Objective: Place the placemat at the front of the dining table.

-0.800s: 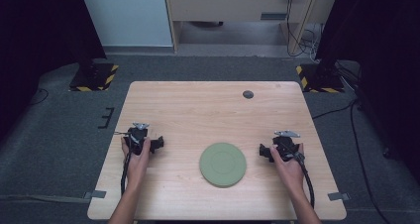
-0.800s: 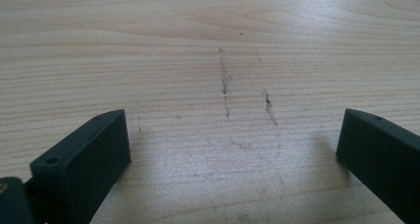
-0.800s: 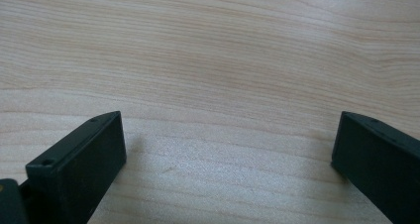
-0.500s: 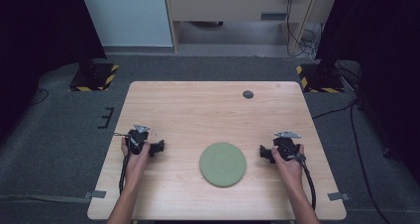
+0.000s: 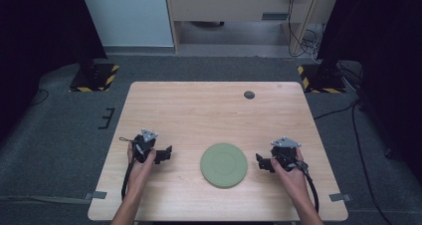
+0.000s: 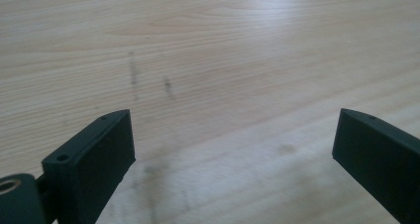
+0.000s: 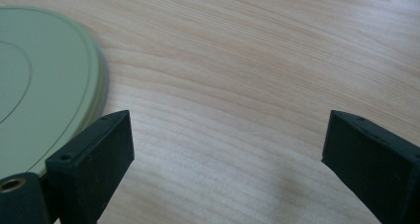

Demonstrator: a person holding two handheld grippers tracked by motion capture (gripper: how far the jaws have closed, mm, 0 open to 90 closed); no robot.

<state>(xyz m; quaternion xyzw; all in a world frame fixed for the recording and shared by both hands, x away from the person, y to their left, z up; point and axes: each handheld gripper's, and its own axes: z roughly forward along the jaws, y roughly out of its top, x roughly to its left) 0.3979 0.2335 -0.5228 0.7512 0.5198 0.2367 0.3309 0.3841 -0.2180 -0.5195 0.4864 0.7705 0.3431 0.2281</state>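
Black jaws stand wide apart in both gripper views, with only bare wood between them. The left gripper (image 5: 164,155) is spread open and holds nothing; in the left gripper view its two jaws rise over the pale table (image 6: 223,60), where some faint dark smudges (image 6: 148,80) mark the grain. The left hand (image 5: 141,158) grasps the gripper's body from behind, and a black cable (image 5: 125,177) runs back along the forearm.

The right gripper (image 5: 261,162) is also spread open and empty. In the right gripper view the edge of a green plate (image 7: 44,85) lies just beside its left jaw, near it, but I cannot tell if they touch. The right hand (image 5: 288,166) holds this gripper, which carries a grey three-cornered plate (image 5: 285,143) on top.

In the high view the green plate (image 5: 224,164) lies flat on the table (image 5: 209,110), between the two grippers and closer to the right one. Both grippers point inward, toward the plate. A small dark round disc (image 5: 249,94) sits near the far edge of the table, well apart from everything else. Around the table there is grey carpet (image 5: 59,135).
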